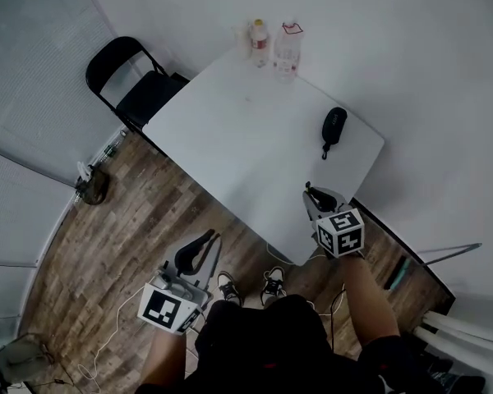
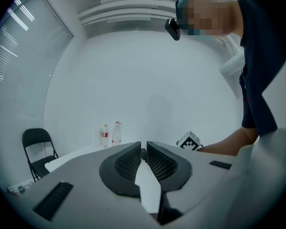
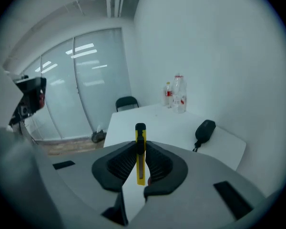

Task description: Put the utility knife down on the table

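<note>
The table (image 1: 230,134) lies bare across its middle and near edge. A pouch (image 1: 334,126) sits by its right edge, bottles (image 1: 287,48) at the far corner.

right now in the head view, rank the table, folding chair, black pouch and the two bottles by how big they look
1. table
2. folding chair
3. black pouch and clear bottle: about alike, so not ranked against each other
4. red-label bottle: narrowly the smallest, though it is also farthest from the camera
</note>
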The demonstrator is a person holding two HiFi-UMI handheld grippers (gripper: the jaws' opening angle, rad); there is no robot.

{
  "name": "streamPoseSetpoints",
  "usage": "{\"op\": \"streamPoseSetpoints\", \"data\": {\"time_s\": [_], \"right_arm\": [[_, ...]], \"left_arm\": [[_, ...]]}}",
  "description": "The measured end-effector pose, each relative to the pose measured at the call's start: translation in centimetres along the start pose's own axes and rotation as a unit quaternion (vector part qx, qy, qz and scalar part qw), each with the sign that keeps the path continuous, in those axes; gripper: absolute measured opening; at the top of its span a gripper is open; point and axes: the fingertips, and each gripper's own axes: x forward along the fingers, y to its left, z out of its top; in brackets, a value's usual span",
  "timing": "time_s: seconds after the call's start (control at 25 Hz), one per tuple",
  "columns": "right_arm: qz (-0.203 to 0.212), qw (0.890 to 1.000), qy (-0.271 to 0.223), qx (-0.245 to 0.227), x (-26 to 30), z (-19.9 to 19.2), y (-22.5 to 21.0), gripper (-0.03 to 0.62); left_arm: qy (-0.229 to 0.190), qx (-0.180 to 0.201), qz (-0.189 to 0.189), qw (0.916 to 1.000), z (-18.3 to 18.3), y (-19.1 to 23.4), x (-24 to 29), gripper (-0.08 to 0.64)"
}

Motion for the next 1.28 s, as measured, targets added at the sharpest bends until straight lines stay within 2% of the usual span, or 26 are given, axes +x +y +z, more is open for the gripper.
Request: {"op": "streamPoseSetpoints", "data": {"time_s": [0.2,0.36,0.6,0.96,1.28], "right_arm": [[0.006,0.991,0.127,-0.03,6.0,-5.2,0.1,0.069],[0.014,0.981,0.192,-0.036,8.8,-7.6,0.1,0.069],[0.018,0.96,0.271,-0.07,11.2,-10.0,0.1,0.069],[0.028,0.947,0.31,-0.076,12.9,-11.9,0.6,0.068],[0.039,0.95,0.298,-0.08,12.8,-12.1,0.7,0.069]], "left_arm": [[0.015,0.0,0.013,0.9998,-1.4,1.5,-0.7,0.051],[0.021,-0.014,0.021,0.9995,-2.5,2.2,-1.1,0.051],[0.033,-0.038,0.029,0.9983,-3.5,2.7,-1.5,0.051],[0.036,-0.041,0.04,0.9977,-4.9,4.4,-2.2,0.051],[0.053,-0.045,0.034,0.997,-5.7,4.3,-2.1,0.051]]}}
